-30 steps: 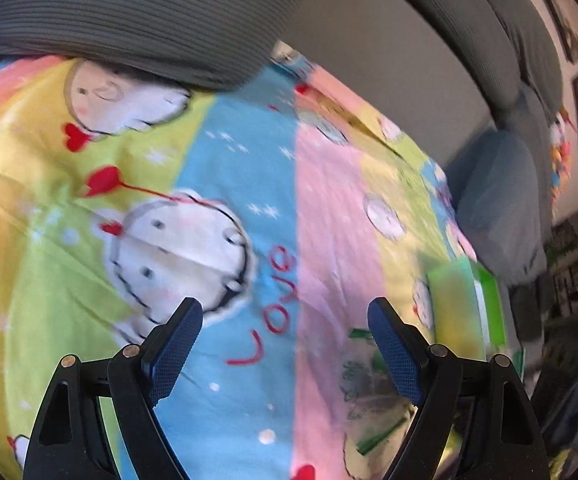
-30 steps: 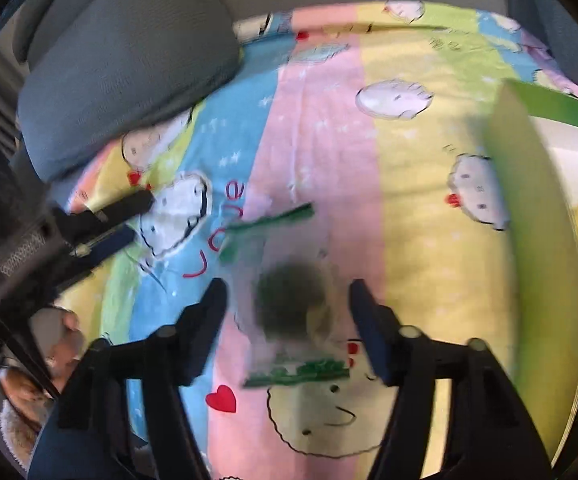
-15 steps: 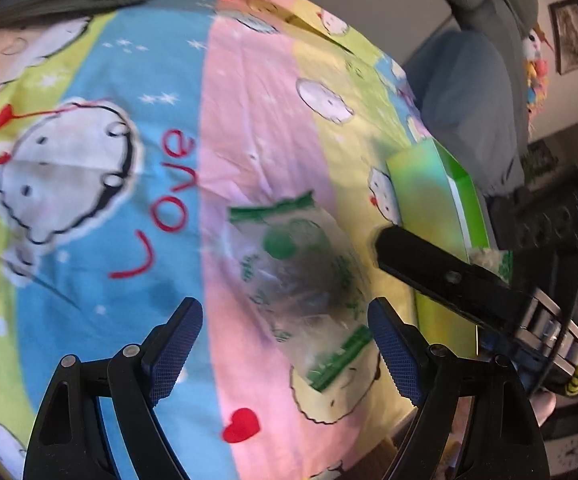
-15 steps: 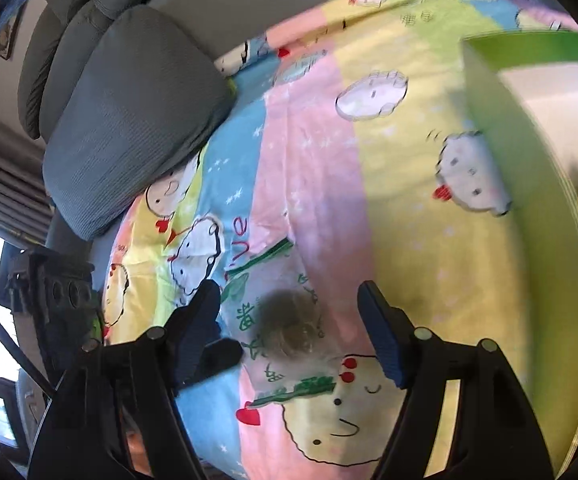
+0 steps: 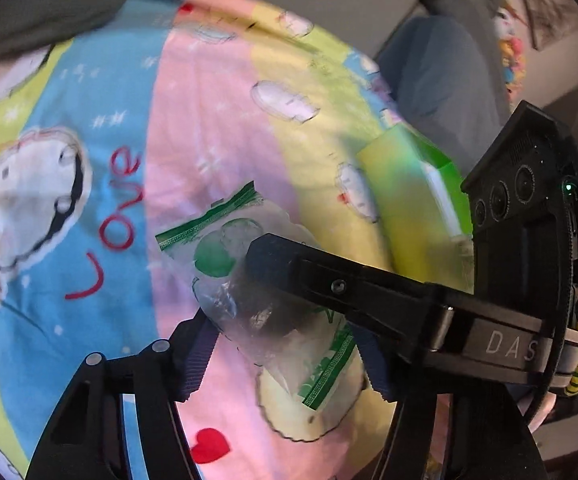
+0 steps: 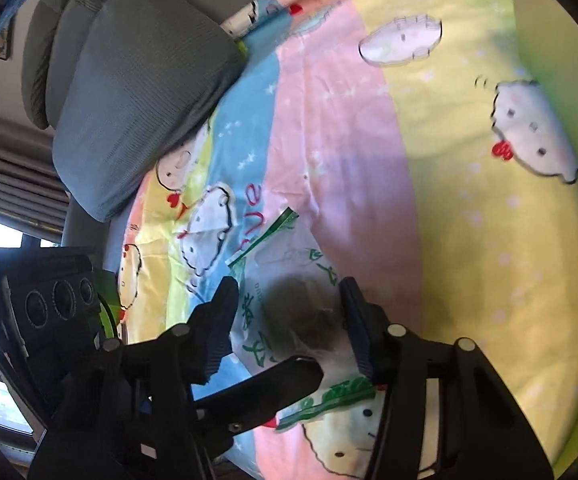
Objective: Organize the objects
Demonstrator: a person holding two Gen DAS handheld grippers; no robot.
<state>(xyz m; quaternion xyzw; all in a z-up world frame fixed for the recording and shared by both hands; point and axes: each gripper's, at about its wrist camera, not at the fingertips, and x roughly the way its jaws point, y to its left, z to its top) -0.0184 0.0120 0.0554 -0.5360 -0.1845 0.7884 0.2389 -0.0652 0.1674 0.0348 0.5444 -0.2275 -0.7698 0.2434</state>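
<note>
While both jaws gape, each gripper (image 5: pixel 285 340) (image 6: pixel 289 328) straddles the packet (image 5: pixel 249 280).

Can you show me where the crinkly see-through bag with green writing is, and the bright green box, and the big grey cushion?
Clear plastic bag with green print (image 5: pixel 225 248): left wrist view, on its green round logo.
Bright green box (image 5: pixel 405 200): left wrist view, on its near side wall.
Big grey cushion (image 6: pixel 137 92): right wrist view, on its ribbed front face.
</note>
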